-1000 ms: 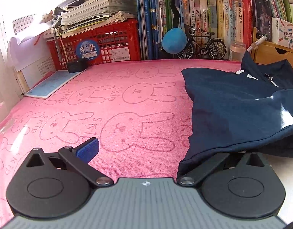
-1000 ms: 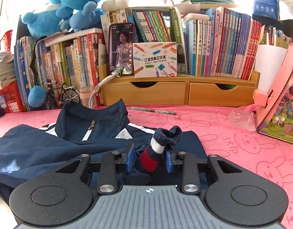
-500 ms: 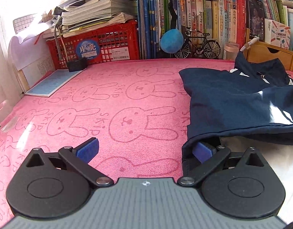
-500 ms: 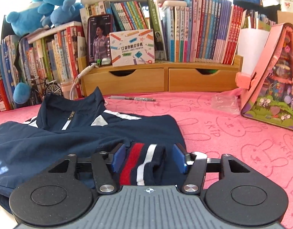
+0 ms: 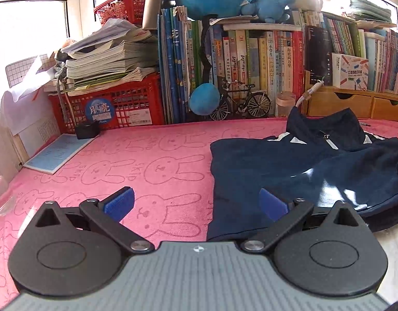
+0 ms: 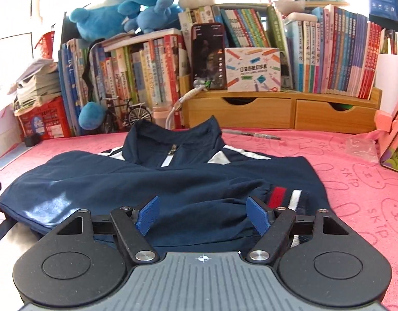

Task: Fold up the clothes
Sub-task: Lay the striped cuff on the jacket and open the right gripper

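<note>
Both tongs stood spread and pinched nothing. Left gripper (image 5: 196, 203) hung with its left pad over the pink rabbit-print cloth (image 5: 147, 160) and its right pad over the near edge of the navy jacket (image 5: 289, 171). Right gripper (image 6: 203, 216) had its jaws easing slightly inward above the jacket's folded front, the red-and-white striped cuff (image 6: 284, 197) lying just outside its right pad, collar farther ahead.
</note>
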